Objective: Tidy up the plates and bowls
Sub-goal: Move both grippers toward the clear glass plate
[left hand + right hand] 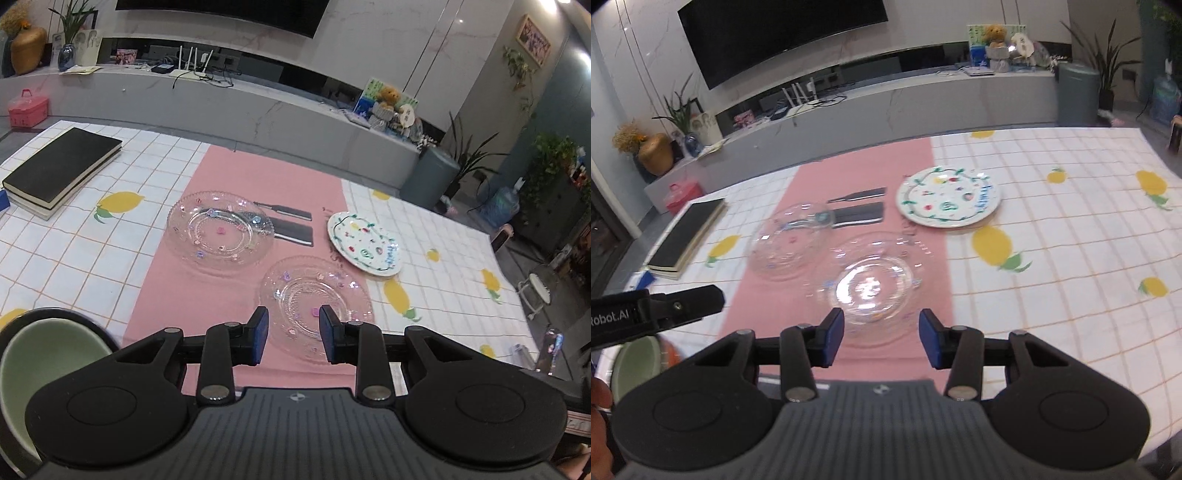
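Plates lie apart on the bench: near glass plate, far glass plate, painted plate. Both grippers hover released, empty. Glass rims look slippery; a shallow pinch could slip or chip.

Two clear glass plates with small coloured dots lie flat on the pink strip of the table. The far glass plate is at the left, and the near glass plate is closer and to the right; they are near each other. A white painted plate with a green wavy line and colourful marks lies flat at the right, across the pink edge. A pale green bowl stands upright at the near left.
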Demonstrator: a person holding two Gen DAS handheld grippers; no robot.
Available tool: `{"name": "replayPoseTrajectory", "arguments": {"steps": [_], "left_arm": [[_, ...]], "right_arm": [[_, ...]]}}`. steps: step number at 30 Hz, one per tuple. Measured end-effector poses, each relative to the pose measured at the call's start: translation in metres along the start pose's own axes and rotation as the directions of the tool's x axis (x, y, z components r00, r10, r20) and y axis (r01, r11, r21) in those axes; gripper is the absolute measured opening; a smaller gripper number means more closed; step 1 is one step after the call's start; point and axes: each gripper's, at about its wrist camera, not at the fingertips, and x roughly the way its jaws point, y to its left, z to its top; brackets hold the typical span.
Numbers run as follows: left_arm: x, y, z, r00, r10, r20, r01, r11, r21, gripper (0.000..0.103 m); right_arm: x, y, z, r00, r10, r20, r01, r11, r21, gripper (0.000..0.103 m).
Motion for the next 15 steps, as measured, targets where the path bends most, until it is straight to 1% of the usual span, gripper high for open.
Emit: {"name": "replayPoseTrajectory", "arguments": {"steps": [3,7,9,12,15], "left_arm": [[0.016,0.002,-0.001,1.000,0.001,-0.019,-0.002,1.000,-0.031,0.033],[0.032,0.003,-0.002,1.000,-0.021,0.005,0.021,0.999,-0.046,0.033],[0.041,0.004,-0.003,1.000,-0.024,0.005,0.024,0.998,-0.065,0.034],[0.058,0.007,-0.004,1.000,0.002,-0.008,-0.003,0.996,-0.086,0.040],[0.073,0.010,-0.006,1.000,0.023,-0.016,-0.024,0.995,-0.102,0.041]], "right_arm": [[0.014,-0.017,0.004,1.000,-0.010,-0.024,0.011,0.999,0.044,0.045],[0.031,-0.036,0.008,0.999,-0.017,-0.035,0.021,0.994,0.108,0.045],[0.039,-0.045,0.010,0.999,-0.012,-0.030,0.016,0.991,0.131,0.042],[0.051,-0.051,0.015,1.000,-0.002,-0.030,0.006,0.989,0.149,0.042],[0.065,-0.054,0.020,1.000,0.008,-0.029,-0.003,0.990,0.143,0.042]]}}
